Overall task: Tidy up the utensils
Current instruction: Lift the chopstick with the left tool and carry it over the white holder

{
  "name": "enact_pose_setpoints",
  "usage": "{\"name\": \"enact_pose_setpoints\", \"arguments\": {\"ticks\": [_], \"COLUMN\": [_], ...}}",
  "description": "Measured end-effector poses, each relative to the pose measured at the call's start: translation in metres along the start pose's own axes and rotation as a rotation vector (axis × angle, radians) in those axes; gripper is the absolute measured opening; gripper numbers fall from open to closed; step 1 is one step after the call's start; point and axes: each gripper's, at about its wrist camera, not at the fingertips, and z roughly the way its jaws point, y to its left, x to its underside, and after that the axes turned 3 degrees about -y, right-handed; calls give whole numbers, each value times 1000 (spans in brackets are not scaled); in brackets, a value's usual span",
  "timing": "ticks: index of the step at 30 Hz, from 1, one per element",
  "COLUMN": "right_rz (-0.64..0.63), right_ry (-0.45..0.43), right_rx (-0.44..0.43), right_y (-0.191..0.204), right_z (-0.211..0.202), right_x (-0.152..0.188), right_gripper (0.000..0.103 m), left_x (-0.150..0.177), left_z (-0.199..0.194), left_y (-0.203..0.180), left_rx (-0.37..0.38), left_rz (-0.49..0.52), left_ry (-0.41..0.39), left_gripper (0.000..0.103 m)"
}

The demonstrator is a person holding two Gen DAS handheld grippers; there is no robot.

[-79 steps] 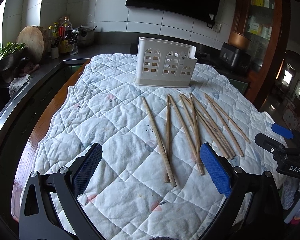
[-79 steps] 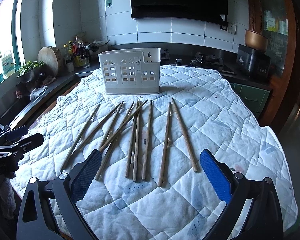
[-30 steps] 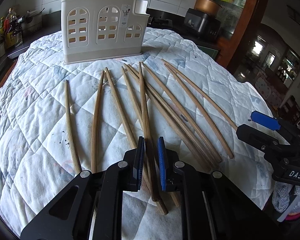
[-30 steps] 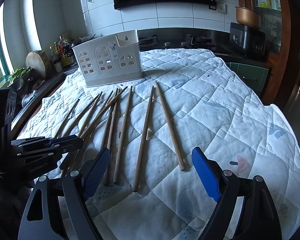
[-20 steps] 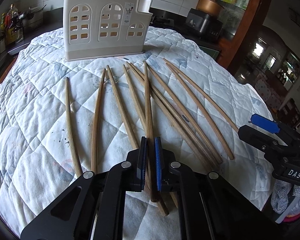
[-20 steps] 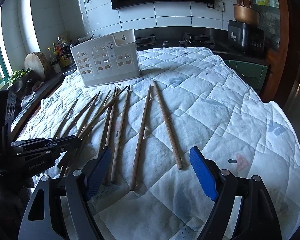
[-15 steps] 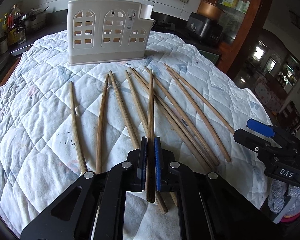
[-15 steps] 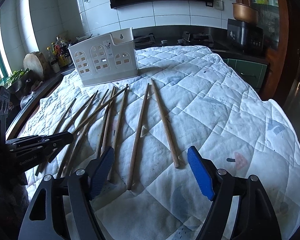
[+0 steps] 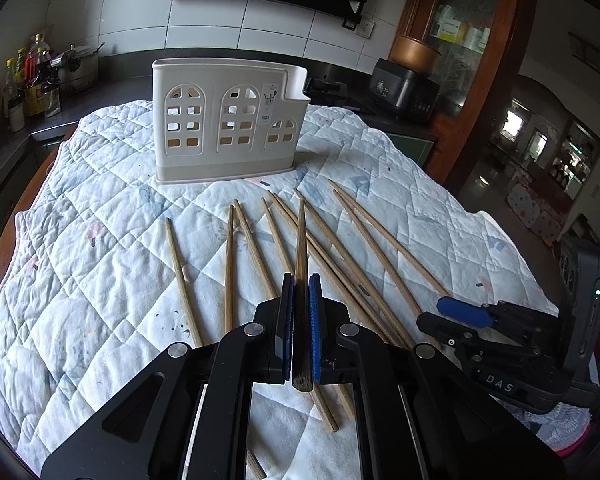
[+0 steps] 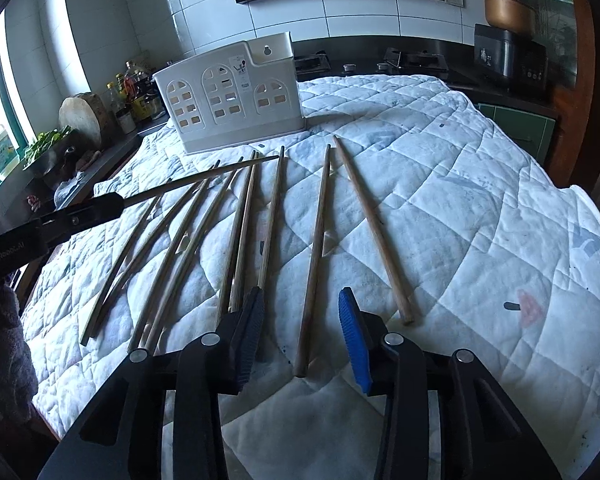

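Several wooden chopsticks [image 9: 352, 240] lie side by side on a white quilted cloth [image 9: 100, 264]. My left gripper [image 9: 300, 292] is shut on one chopstick [image 9: 301, 248] and holds it lifted above the others, tip toward the cream utensil holder [image 9: 224, 124]. In the right wrist view the held chopstick [image 10: 204, 178] sticks out of the left gripper's black fingers [image 10: 84, 212]. My right gripper [image 10: 300, 316] is open, low over the cloth, its blue pads either side of the near end of one chopstick [image 10: 316, 256]. The holder [image 10: 228, 100] stands at the far side.
A dark counter with bottles [image 9: 32, 76] and a round wooden board [image 10: 82, 118] runs along the left. A stove and black appliance [image 10: 508, 56] stand behind the table. A wooden cabinet [image 9: 460, 40] stands at the right. The cloth's near edge drops off close below both grippers.
My left gripper closed on one chopstick and has lifted it off the cloth. My right gripper moved down and forward, narrowing around the near end of another chopstick.
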Motion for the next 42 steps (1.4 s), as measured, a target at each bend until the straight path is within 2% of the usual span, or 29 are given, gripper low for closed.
{"name": "enact_pose_setpoints", "arguments": {"ticks": [4,11,19,23,28,34,42], "right_rz": [14,6,-11,-35,-85,-164,-220], "right_ry": [21,24,-96,-171,-221,-227,-221], "right_rx": [15,66,74,55,8,-36,-88], "right_y": [-1,0,0,2,5,11,26], "right_z": [11,14,-23,-44,-59,-67,-79], "right_x": [0,3,-19,-48,-93,-156,-221], "right_gripper": [30,8,7,7,7,7,7], "left_x": [-4,-8,-19,-31,-54,-88,-127], "left_z": [-4,-7,-17,-26,-33,-39,-48], "left_y": [2,4,8,8,11,15,21], "left_rx": [4,7,10,12,26,3,-11], "left_rz": [0,5,1,10,21,60,83], "left_ry": [-15,-27,-55,-83,-99,-114,-139], "left_gripper": [6,6,6,6,6,6,6]}}
